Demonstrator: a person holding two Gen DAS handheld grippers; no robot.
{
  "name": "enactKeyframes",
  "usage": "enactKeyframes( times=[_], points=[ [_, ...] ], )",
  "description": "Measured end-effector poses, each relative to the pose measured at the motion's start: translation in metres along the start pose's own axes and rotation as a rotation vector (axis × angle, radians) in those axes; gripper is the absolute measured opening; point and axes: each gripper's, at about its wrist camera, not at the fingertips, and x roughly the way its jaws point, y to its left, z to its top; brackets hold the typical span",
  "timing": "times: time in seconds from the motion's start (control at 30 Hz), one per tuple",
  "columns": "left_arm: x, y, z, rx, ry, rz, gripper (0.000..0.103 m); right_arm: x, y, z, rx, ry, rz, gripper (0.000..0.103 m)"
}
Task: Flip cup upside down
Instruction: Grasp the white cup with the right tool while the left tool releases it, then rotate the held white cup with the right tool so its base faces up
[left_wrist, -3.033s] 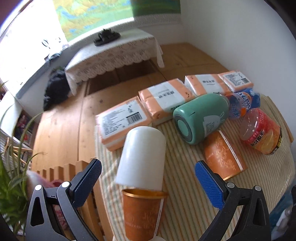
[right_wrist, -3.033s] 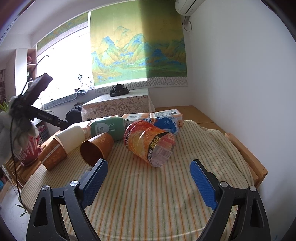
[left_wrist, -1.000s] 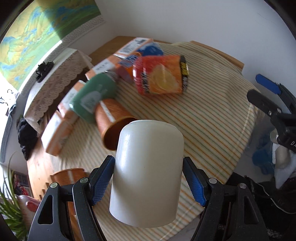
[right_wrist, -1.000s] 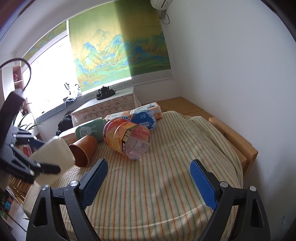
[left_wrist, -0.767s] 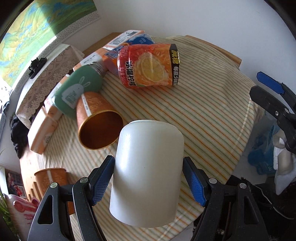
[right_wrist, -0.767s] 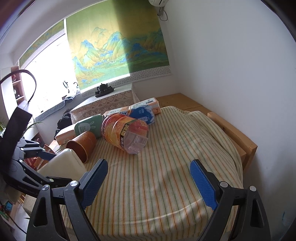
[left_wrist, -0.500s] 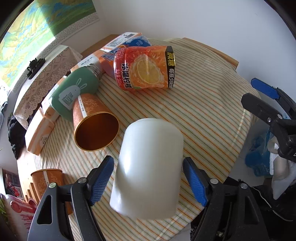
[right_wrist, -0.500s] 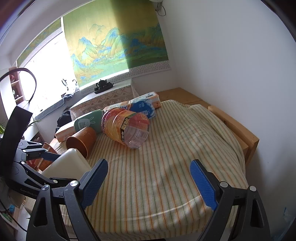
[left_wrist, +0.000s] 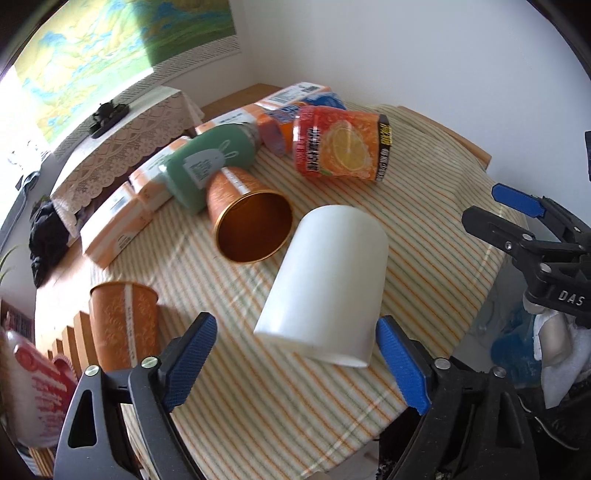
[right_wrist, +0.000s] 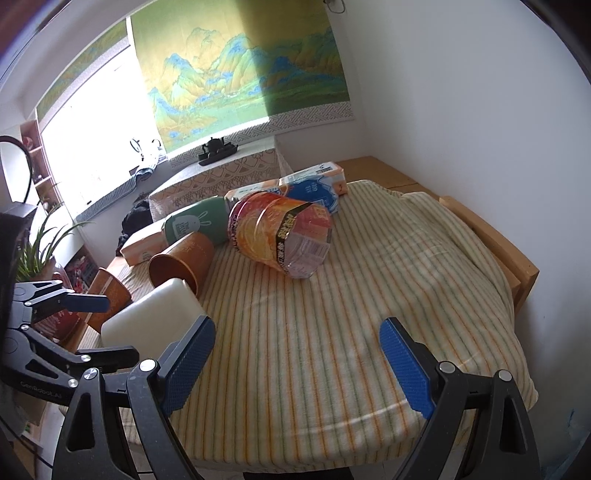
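Note:
A white cup (left_wrist: 325, 284) stands on the striped cloth with its closed base up and its wide rim down on the cloth. My left gripper (left_wrist: 295, 362) is open, its blue pads wide on either side of the cup's rim and not touching it. The cup also shows in the right wrist view (right_wrist: 155, 317), at the near left edge of the table. My right gripper (right_wrist: 295, 362) is open and empty over the near right part of the cloth.
An orange cup (left_wrist: 251, 221) lies on its side behind the white cup. Another orange cup (left_wrist: 125, 325) stands at the left edge. A green bottle (left_wrist: 207, 166), an orange juice bottle (left_wrist: 340, 147) and tissue packs (left_wrist: 114, 225) lie further back.
My left gripper has set the white cup down on the cloth, opened and drawn back. The right gripper has barely moved.

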Motion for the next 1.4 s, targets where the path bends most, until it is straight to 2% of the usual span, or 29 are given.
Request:
enactKeyframes(
  times=[0.07, 0.23, 0.47, 0.57, 0.8, 1.07, 1.4],
  points=[
    [-0.007, 0.004, -0.010, -0.032, -0.026, 0.004, 0.092, 0.001, 0.006, 0.001, -0.010, 0.010, -0.002, 0.088],
    [-0.030, 0.004, -0.041, -0.103, -0.126, 0.078, 0.093, 0.008, 0.023, 0.004, -0.010, 0.052, 0.012, 0.088],
    [-0.051, -0.001, -0.093, -0.215, -0.203, 0.156, 0.093, 0.021, 0.042, 0.010, 0.055, 0.151, 0.073, 0.088],
    [-0.055, -0.002, -0.108, -0.273, -0.224, 0.163, 0.093, 0.029, 0.048, 0.012, 0.103, 0.200, 0.109, 0.088],
    [-0.054, -0.003, -0.134, -0.343, -0.235, 0.188, 0.094, 0.054, 0.046, 0.015, 0.301, 0.348, 0.173, 0.088],
    [-0.044, -0.008, -0.151, -0.344, -0.216, 0.234, 0.094, 0.075, 0.045, 0.021, 0.447, 0.445, 0.182, 0.088],
    [-0.047, -0.004, -0.156, -0.352, -0.230, 0.251, 0.094, 0.101, 0.057, 0.028, 0.500, 0.545, 0.192, 0.088]
  ],
)
